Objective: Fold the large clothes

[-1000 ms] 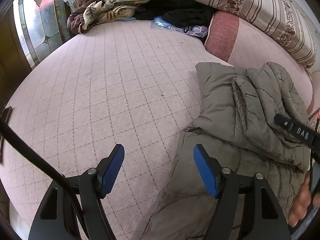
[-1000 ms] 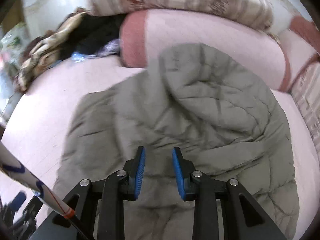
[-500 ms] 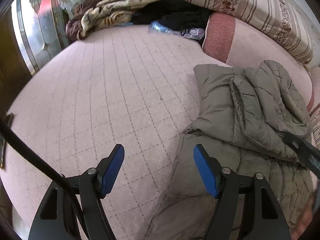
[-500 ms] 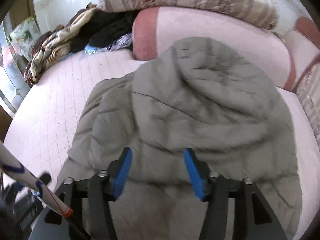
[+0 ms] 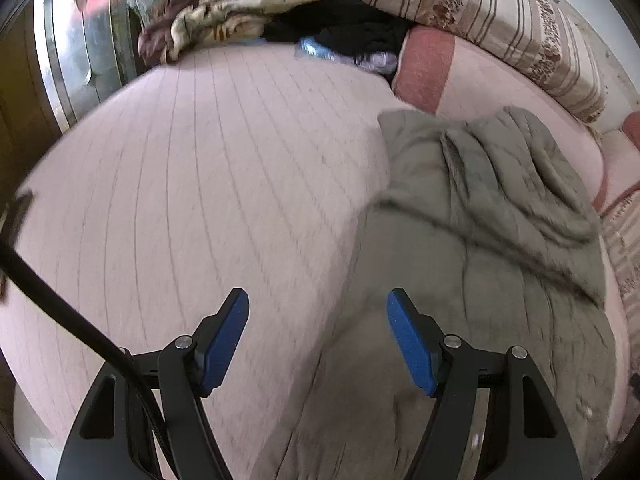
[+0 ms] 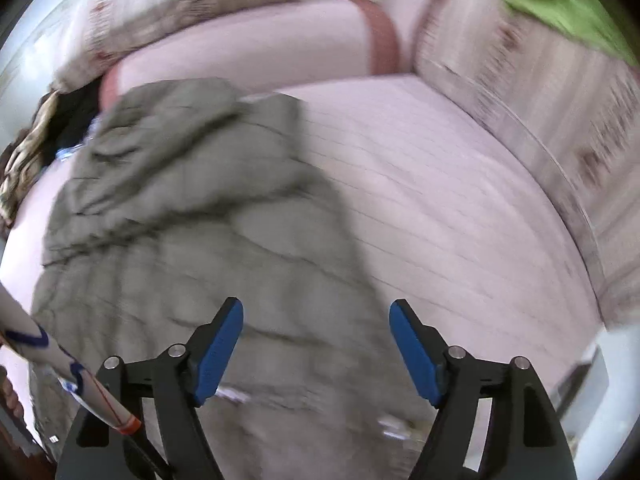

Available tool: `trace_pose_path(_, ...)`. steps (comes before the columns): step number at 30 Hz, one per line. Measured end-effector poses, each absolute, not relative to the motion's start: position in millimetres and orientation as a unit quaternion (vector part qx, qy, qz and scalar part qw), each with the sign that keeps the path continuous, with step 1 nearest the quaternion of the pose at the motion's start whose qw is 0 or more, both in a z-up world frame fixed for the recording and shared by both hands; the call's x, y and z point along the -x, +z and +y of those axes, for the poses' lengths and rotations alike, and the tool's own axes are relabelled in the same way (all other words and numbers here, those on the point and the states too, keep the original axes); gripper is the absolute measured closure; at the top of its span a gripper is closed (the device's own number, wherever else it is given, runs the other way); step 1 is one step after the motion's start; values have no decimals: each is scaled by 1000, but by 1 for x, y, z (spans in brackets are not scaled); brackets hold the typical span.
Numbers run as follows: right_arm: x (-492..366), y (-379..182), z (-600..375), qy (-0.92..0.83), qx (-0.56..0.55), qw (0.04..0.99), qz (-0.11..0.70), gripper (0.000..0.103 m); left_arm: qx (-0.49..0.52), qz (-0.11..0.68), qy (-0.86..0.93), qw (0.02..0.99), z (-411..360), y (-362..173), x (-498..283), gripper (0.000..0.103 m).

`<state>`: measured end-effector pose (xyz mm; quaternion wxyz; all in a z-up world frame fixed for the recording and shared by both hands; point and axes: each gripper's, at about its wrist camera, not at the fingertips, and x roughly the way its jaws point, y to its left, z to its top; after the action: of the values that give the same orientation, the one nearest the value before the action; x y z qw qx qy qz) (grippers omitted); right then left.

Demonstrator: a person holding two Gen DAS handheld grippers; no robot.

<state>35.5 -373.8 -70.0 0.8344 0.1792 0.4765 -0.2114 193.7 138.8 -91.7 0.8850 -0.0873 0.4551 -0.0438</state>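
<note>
Jaws on your right hand-held gripper (image 6: 316,346) have just been opening and stand wide, empty, over the jacket's (image 6: 192,240) right edge. Your left hand-held gripper (image 5: 318,338) is also wide, empty, at its left edge on the bed (image 5: 200,184). Risk: the puffy folded sleeve may spring loose if you tug unevenly. Count: one jacket, two grippers.

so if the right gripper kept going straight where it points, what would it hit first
Probably the right-hand edge of the grey padded jacket on the pink bed cover. The open right gripper points down about where the two meet, and blur hides the depth.
</note>
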Motion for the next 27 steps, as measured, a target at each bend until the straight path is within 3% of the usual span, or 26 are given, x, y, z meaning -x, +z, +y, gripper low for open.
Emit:
trace_pose_path(11,18,-128,-440,-171,-341,806,453,21,126,510,-80,847,185,-101,-162,32)
trace_pose_path(27,18,-165,-446,-85,-469,779,407,16,301,559,-207,744,183,-145,-166,32)
